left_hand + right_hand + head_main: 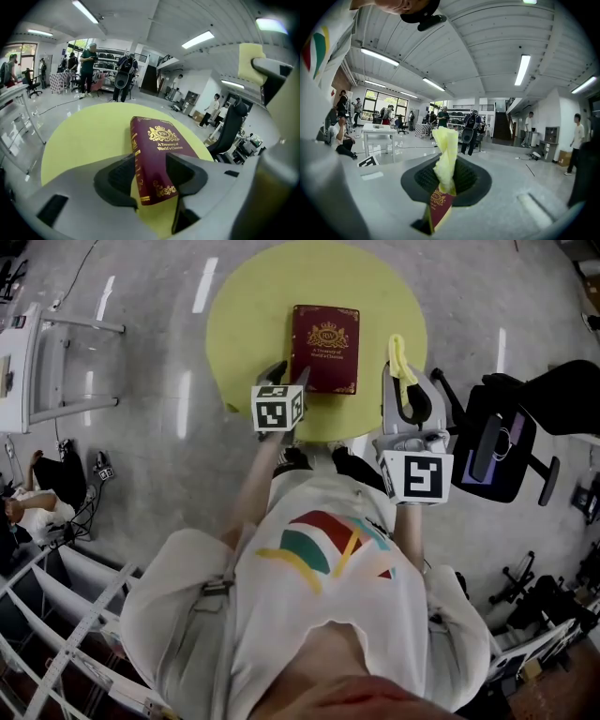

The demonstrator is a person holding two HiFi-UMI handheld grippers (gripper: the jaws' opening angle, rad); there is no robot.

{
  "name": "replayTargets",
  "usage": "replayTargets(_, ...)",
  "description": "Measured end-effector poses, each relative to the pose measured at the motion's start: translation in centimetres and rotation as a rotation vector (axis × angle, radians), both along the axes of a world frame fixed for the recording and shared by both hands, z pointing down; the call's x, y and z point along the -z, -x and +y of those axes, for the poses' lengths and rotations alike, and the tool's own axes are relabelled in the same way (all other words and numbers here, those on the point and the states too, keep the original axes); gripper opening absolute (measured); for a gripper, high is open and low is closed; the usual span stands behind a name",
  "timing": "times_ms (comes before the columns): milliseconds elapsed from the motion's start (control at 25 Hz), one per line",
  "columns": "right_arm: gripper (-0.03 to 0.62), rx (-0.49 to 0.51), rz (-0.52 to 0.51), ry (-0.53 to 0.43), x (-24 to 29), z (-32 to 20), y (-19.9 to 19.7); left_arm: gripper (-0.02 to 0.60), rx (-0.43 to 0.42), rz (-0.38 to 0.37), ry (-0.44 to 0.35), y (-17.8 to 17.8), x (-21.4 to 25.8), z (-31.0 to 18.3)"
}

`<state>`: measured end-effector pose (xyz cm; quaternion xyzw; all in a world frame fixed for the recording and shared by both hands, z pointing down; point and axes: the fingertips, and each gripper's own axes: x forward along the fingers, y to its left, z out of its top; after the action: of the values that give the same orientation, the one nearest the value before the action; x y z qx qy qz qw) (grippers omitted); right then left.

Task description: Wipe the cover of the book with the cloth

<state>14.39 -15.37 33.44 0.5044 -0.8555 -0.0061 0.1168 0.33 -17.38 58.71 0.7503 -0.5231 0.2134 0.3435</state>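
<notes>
Finds the book [324, 348] closed and flat on the round yellow table [244, 315], maroon cover up, set toward the near edge of the top. Shows no cloth on that cover: judges the wiping not yet begun. Has the left gripper [150, 176] down at the book's near end, jaws spread wide to either side of the spine corner, pads not pressing as far as can be told. Reads as a move to steady the book, not a grip. Has the yellow cloth [446, 154] pinched upright in the right gripper [405, 390], jaws clenched on it, beside the book's right edge and clear of the cover. Leaves the whole of the task itself: bringing the cloth onto the cover and passing it across, likely with the left jaws closing first to hold the book still.
</notes>
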Motion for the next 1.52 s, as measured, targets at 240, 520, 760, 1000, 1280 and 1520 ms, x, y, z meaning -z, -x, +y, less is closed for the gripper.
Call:
replayTargets(240, 0.031, -0.002, 0.019, 0.011, -0.4, 0.1, -0.1, 0.207, 0.015, 0.057, 0.081, -0.1, -1.9, 0.8)
replayTargets(520, 0.031, -0.005, 0.027, 0.027, -1.1, 0.1, -0.3, 0.204, -0.012, 0.132, 0.132, -0.1, -2.3, 0.6)
replayTargets(760, 0.031, 0.024, 0.042, 0.033, -1.4, -0.3, 0.9, 0.199, -0.013, 0.162, 0.137, -0.2, -2.4, 0.6)
replayTargets(1000, 0.031, 0.057, 0.195, 0.069, -3.8, -2.8, 2.4, 0.199, -0.021, 0.18, 0.143, -0.2, -2.5, 0.6)
replayTargets(1280, 0.031, 0.163, 0.614, 0.067, -10.6, -10.2, 3.4, 0.198, -0.019, 0.194, 0.143, -0.2, -2.6, 0.6)
replayTargets(1520, 0.029, 0.292, 0.918, 0.168, -18.8, -14.7, 3.6, 0.198, -0.024, 0.207, 0.151, -0.2, -2.7, 0.6)
